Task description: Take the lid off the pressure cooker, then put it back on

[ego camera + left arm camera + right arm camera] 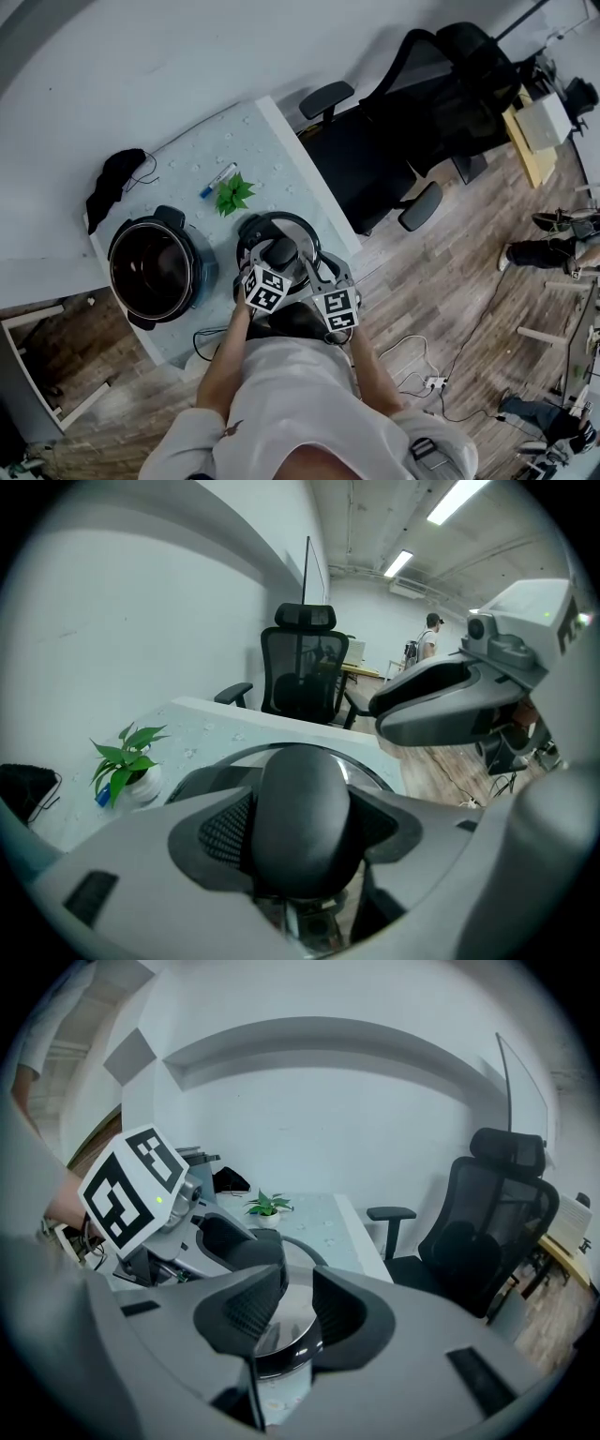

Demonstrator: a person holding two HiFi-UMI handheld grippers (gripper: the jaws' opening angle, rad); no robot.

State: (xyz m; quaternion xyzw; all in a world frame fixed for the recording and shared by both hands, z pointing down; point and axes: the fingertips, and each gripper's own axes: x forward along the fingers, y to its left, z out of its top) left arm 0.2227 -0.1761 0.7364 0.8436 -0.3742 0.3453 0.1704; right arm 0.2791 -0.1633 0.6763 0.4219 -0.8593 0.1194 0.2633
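The open pressure cooker pot [155,272] stands at the table's left. Its steel lid [300,231] lies flat on the table to the right of it. My left gripper [271,263] reaches over the lid, and the lid's black knob [300,808] sits between its jaws. The padded fingers [220,829] stand close beside the knob without clearly pressing it. My right gripper [286,1312] hangs over the lid's near right edge with a narrow gap between its pads. Only the shiny lid [291,1321] shows through that gap.
A small potted plant [232,194], a blue pen [217,180] and a black cloth [112,183] lie on the white table [253,141] behind the cooker. A black office chair [403,122] stands just past the table's right edge. Cables trail on the wooden floor.
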